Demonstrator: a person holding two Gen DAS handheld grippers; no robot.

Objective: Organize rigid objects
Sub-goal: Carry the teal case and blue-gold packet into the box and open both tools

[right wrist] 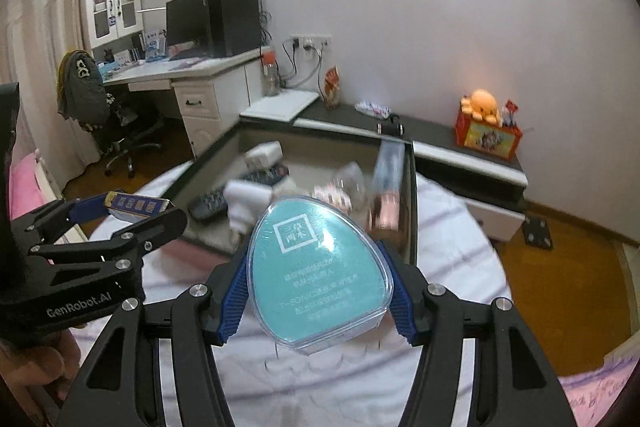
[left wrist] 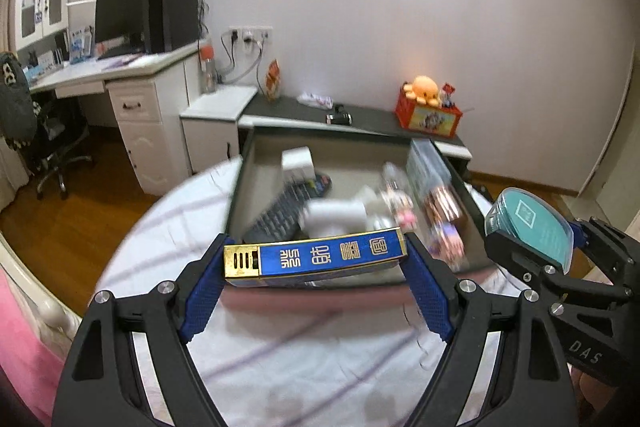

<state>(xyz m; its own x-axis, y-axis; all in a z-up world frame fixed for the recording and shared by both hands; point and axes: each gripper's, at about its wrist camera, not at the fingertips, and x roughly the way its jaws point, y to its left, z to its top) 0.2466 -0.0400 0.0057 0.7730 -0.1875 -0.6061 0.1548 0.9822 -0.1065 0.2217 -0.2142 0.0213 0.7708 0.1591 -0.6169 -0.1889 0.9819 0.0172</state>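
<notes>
"DAS" stands on the right gripper (left wrist: 560, 247); "GenRobot.AI" on the left gripper (right wrist: 132, 205); "T-SONIC" on the teal case (right wrist: 320, 279).

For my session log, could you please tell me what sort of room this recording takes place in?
Most likely a bedroom that doubles as a study: a white desk carries a computer monitor, an office chair stands beside it, and what looks like a pale-sheeted bed lies underneath.
</notes>
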